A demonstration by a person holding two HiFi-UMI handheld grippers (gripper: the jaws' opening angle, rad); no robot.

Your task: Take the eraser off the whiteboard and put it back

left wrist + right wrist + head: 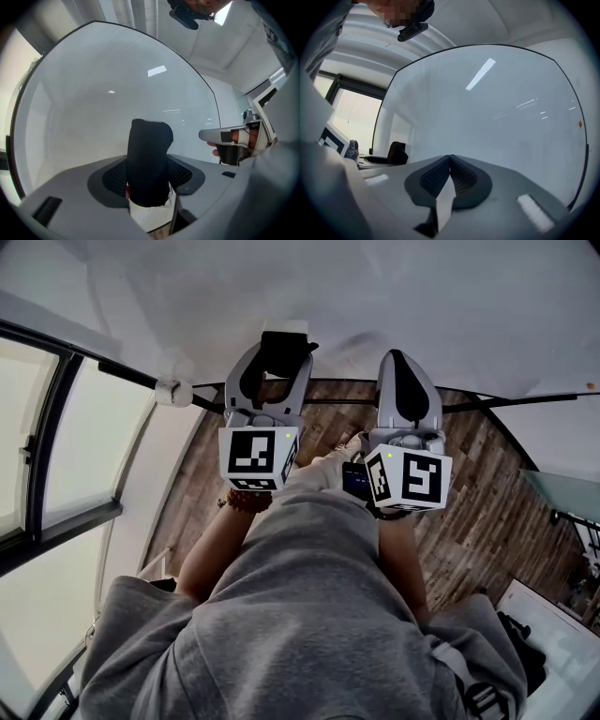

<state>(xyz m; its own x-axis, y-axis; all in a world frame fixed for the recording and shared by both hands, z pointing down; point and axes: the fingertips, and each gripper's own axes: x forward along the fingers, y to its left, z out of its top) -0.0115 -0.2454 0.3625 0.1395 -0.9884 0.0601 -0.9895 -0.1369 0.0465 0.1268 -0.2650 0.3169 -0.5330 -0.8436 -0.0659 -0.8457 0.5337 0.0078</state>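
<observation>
The whiteboard (422, 296) filled most of what I saw ahead, a pale glossy sheet with ceiling lights mirrored in it. Below it ran a strip of wooden floor (487, 521), and a window (37, 456) stood off to the left. Both grippers pointed level at the board, side by side and a little apart. The left gripper (277, 371) had its jaws spread wide and clamped on the eraser (149, 159), a black felt block with a white back that stood upright between the pads, its top rising above them. I could not tell whether the eraser touched the board. The right gripper (450, 161) was empty, its pads pressed together.
</observation>
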